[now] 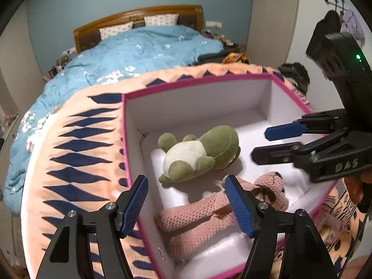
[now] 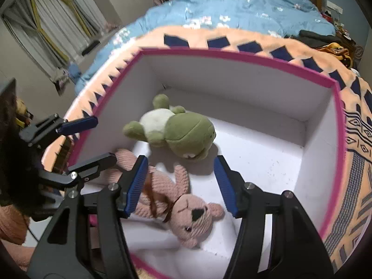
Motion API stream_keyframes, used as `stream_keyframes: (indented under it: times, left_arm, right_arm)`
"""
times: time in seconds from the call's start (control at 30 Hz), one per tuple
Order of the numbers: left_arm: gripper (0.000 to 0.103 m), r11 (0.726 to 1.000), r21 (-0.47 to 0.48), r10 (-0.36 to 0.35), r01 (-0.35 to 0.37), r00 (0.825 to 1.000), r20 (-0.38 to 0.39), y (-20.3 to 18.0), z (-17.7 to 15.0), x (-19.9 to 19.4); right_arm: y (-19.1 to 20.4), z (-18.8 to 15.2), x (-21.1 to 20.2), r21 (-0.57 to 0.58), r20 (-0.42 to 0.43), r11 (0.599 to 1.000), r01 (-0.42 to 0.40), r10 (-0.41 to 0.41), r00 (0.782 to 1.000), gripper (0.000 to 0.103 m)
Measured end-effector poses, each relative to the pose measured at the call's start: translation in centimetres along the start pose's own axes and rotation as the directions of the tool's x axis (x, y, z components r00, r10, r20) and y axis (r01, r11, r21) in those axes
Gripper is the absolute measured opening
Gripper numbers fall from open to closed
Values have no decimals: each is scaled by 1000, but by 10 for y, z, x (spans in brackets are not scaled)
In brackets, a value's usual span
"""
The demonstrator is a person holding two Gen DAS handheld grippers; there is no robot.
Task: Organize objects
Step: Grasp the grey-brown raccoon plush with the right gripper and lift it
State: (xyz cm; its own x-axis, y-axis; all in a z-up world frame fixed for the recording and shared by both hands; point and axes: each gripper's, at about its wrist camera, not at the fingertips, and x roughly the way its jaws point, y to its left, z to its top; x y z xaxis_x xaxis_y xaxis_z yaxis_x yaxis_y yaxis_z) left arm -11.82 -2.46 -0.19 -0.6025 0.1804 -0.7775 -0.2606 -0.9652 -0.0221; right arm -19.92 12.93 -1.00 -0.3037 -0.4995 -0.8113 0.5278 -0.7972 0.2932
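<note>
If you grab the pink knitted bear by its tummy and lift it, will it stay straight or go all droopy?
Probably droopy. The pink knitted bear lies limp and bent in the box, so its head and legs would likely sag. It looks soft and light, and its bumpy knit should give the pads some hold.

Only one bit of lettering reads clearly — "DAS", in pale raised capitals on the black body of the right gripper (image 1: 262, 145) — nothing else.

Two grippers tilting down, jaws parted

The black left gripper with blue ribbed pads (image 1: 187, 203) and its right twin (image 2: 181, 183) are hanging open over the pink-rimmed white box (image 2: 232, 57), gripping nothing.
</note>
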Motion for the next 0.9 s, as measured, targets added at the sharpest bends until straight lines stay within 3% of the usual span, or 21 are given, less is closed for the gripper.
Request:
stream_keyframes:
  times: [0.13,0.3,0.53,0.7,0.9]
  left_arm:
    - [71,999,-25,-36,38,998,52,4,-8,-27]
    - [71,994,-21,-102,104,991,84,0,-28,-59]
    - [71,988,-2,-152,152,988,22,-16,-62,-64]
    - [71,983,-61,-174,172,984,-32,-10,-86,-55]
    - [70,978,-112,-185,174,978,-92,-9,-114,-45]
  right_arm:
    - [14,-20,-38,-14,80,998,-69,69,994,61]
    - [42,-56,-68,-69,107,987,-144,150,983,61]
    - [71,-112,-55,-80,-13,977,-200,199,980,61]
    - [81,-145,-35,-58,-108,973,-222,215,971,61]
    - [92,-167,-26,-70,-164,972,-226,213,963,61]
